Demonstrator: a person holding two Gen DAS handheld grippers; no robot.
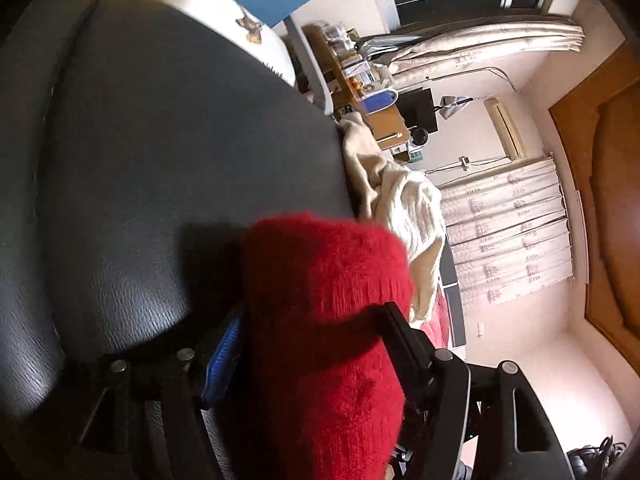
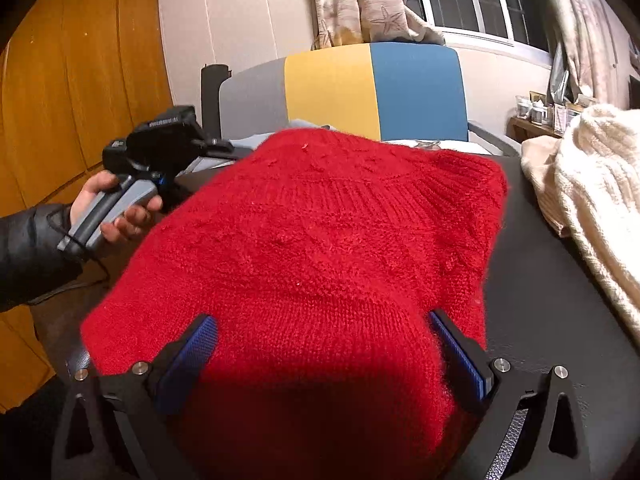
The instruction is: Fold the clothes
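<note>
- Far left in the right wrist view, the person's left hand (image 2: 116,208) grips the grey handle of the left gripper (image 2: 168,140), which reaches toward the far-left edge of the red knitted sweater (image 2: 312,240); from here its fingertips are hidden behind the wool.
- In the left wrist view that gripper (image 1: 316,344) has a thick bundle of the red knitted sweater (image 1: 324,320) between its fingers, one blue-padded finger on the left and one black on the right. The jaws stand fairly wide apart, yet the wool fills the gap, so I judge it is gripping the cloth.
- The sweater lies on a black leather-textured surface (image 2: 560,300), spread in a broad mass with its ribbed band toward the far side.
- At the near edge, the right gripper (image 2: 324,344) straddles a raised hump of the sweater, blue pads (image 2: 456,344) pressing each flank. The jaws are wide but full of wool, so it appears to hold the near hem.
- To the right, a cream knitted garment (image 2: 592,184) lies in a loose heap, touching the black surface and just beside the red one.
- Progress: the red sweater seems to be mid-fold, held at two edges and not yet a neat, flat packet. The cream garment looks unfolded, so much of the task remains.
</note>
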